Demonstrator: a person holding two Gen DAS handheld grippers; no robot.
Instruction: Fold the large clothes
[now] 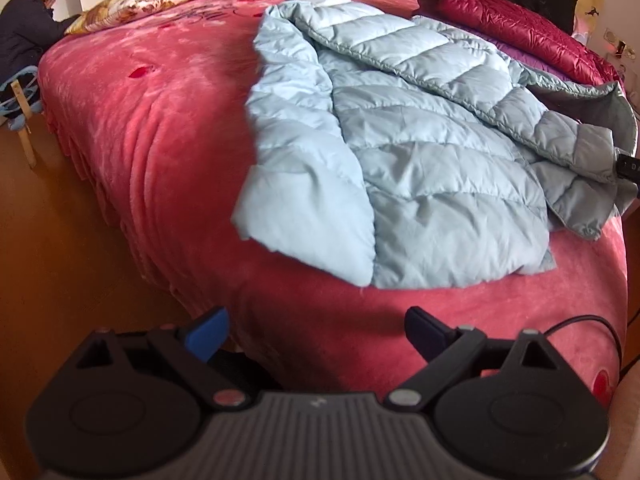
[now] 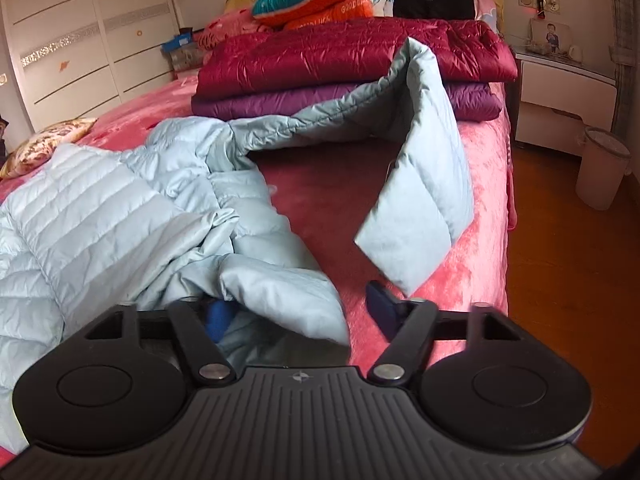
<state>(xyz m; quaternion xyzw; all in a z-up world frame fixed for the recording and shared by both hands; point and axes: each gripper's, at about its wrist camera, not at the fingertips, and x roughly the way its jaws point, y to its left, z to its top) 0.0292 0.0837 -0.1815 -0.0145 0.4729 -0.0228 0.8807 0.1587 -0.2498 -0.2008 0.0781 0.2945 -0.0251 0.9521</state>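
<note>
Jacket (image 1: pixel 400 152): pale blue quilted, spread on the pink bed (image 1: pixel 152 120). Long axis runs from the hem at the bed's near edge up toward the headboard end. One side already lies folded over the body. The other side is not flat: in the right wrist view a sleeve (image 2: pixel 420 160) stands lifted off the bed and hangs down in a peak, just short of the folded stack (image 2: pixel 352 64) of dark red and purple jackets behind it.

Your right gripper (image 2: pixel 298 310) is the nearer one. Its jaws stand partly apart; a fold of jacket cloth lies between them against the left pad, but the pads do not look pressed onto it. Whether it bears any of the lifted sleeve, I cannot tell.

Your left gripper (image 1: pixel 316 334) hangs wide and empty, short of the hem, over the bed's near edge, well apart from the cloth.

Judgement: next move falls to the right side, carrying the loose sleeve across the jacket's long axis toward the folded side.
</note>
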